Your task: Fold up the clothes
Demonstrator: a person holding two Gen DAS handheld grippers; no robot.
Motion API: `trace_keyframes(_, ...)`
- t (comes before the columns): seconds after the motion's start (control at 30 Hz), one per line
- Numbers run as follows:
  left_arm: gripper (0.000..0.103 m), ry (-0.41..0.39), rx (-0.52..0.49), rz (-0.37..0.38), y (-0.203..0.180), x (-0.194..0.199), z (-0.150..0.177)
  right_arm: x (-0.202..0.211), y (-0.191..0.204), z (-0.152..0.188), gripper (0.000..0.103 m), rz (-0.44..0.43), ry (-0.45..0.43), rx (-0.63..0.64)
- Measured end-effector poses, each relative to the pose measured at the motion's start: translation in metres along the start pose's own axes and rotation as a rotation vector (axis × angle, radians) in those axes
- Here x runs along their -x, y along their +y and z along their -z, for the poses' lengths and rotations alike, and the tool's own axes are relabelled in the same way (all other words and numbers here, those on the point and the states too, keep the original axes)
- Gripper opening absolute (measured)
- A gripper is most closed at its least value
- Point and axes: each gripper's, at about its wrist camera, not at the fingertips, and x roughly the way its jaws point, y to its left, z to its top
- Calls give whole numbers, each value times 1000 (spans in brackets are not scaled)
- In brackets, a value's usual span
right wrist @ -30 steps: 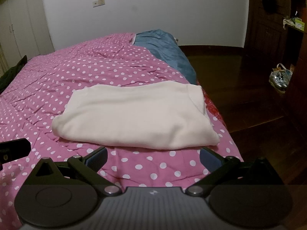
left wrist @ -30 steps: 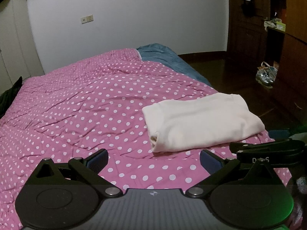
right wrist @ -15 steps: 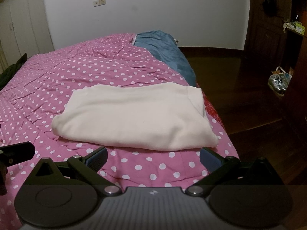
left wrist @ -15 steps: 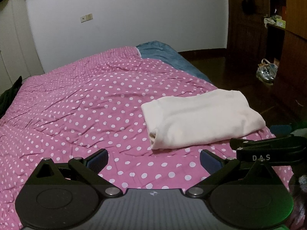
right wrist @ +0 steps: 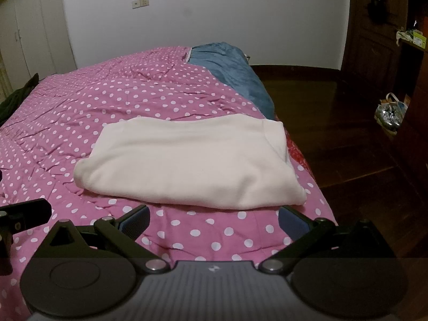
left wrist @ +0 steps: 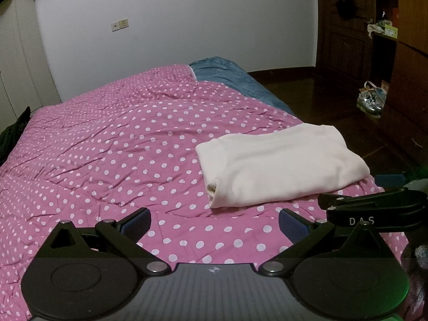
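The left gripper [left wrist: 214,220] is hovering low over the pink polka-dot bedspread [left wrist: 112,144], its two blue-padded fingers [left wrist: 136,222] standing spread apart with nothing between them. The right gripper [right wrist: 212,219] is hovering just beside it, jaws likewise spread wide and gripping nothing; part of its black body is showing at the right edge of the left wrist view, lettered "DAS". The folded cream garment [right wrist: 192,163] is lying flat on the bedspread directly ahead of the right gripper's fingers, near them but apart — in the left wrist view it is sitting ahead and to the right of the left gripper [left wrist: 281,165], with its layered, rolled end facing the tool. The bedspread is lying creased and is covering most of the bed; a blue blanket [right wrist: 230,67] is showing beyond its far edge, ahead and to the right of both tools. A dark garment [left wrist: 16,131] is resting at the far left edge of the bed. A white wall [right wrist: 203,13] with an electrical outlet [right wrist: 140,2] is closing off the room ahead, pale cabinet doors [right wrist: 24,34] are standing to the left, and dark wooden flooring [right wrist: 334,123] is running along the right — with dark wooden cabinetry [right wrist: 374,45] and a bag [right wrist: 390,112] on the floor beyond it.
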Motion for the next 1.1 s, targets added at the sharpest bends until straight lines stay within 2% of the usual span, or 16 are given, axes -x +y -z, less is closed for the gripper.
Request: trace_keyframes(1.1,103,25,-14,-6,-3,-8,0,-4,-1,-1,103,-8,10,-2)
